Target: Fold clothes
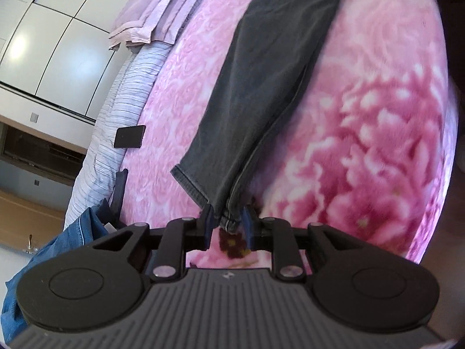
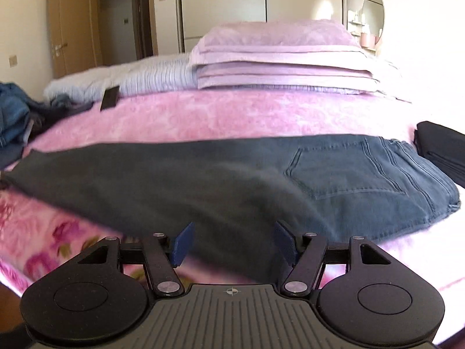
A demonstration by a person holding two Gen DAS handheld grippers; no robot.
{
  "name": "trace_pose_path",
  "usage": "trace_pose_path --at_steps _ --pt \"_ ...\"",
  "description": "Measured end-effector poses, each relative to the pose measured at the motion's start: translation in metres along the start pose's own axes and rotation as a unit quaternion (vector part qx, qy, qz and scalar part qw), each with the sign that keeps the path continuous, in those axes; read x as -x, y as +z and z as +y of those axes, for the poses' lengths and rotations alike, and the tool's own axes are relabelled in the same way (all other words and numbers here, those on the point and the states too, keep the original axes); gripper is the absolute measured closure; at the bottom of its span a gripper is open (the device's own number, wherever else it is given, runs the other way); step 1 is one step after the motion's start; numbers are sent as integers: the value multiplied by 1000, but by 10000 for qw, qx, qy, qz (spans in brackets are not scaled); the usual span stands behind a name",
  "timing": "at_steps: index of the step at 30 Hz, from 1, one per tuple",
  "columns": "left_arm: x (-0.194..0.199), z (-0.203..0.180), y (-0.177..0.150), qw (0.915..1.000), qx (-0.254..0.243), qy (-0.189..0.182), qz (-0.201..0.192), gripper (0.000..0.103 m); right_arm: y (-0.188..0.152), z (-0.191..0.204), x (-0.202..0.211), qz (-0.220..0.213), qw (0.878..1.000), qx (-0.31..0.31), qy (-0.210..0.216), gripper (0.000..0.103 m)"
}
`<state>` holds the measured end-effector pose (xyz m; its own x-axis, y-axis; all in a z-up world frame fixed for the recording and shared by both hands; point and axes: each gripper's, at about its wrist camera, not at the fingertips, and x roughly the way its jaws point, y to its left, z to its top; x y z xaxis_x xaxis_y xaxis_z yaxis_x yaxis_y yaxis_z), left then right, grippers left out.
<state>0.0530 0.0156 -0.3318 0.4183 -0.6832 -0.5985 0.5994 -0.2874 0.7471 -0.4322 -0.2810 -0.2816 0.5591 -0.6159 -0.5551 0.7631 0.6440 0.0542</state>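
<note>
Because the jeans (image 2: 232,180) must lie flat before any fold, they are spread lengthwise across the pink blanket (image 1: 180,93), legs stacked one on the other, waist to the right and hems to the left in the right wrist view.

The left gripper (image 1: 227,225) sits at the hem end. Its jaws stand narrow, with the hem corner between the pads; a small gap shows on each side, so the pads do not appear to press the cloth. This placement suits a grasp or release at the leg end, judged the start of a lengthwise fold.

The right gripper (image 2: 234,244) hangs over the near edge of the jeans at mid-leg, jaws wide, holding nothing.

The left wrist view alone shows the hem stitching and the pad-to-cloth gap. The right wrist view alone shows the back pocket (image 2: 334,171), the waistband, and a black item (image 2: 441,151) at far right. Both views show the folded bedding (image 2: 279,58) at the far side, the phone (image 1: 130,136) and the blue denim (image 1: 43,261) at the left.
</note>
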Motion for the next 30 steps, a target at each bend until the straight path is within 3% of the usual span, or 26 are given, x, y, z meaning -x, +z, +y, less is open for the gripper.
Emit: trace_pose_path --at_steps 3,5,6,9,13,19,22,25,29,30 --pt "0 2 7 10000 82 -15 33 82 1 -23 -20 28 9997 -261 29 39" --pt "0 2 12 9999 98 -25 62 82 -6 -44 -38 799 9937 -791 -33 39" --pt "-2 4 14 9999 93 -7 84 82 -5 -47 -38 923 9921 -855 -8 39" --pt "-5 8 18 9997 190 31 145 82 7 -45 -30 905 9937 -666 -44 39" --pt "-13 17 28 9986 500 53 180 81 29 -48 -37 311 9978 -511 272 39" --pt "-34 28 44 9947 1010 -58 189 78 53 -70 -115 836 9945 -188 601 39" --pt "-47 30 48 9921 1220 -106 263 78 69 -108 -138 761 9961 -410 148 39" --pt "-61 30 52 9898 1384 -117 325 80 83 -149 -143 639 9957 -294 -607 39" --pt "-74 29 55 9886 1447 -96 402 80 91 -231 -149 591 9879 -769 -1212 40" --pt "-77 29 56 9886 1445 -88 416 80 90 -247 -151 595 9864 -963 -1195 51"
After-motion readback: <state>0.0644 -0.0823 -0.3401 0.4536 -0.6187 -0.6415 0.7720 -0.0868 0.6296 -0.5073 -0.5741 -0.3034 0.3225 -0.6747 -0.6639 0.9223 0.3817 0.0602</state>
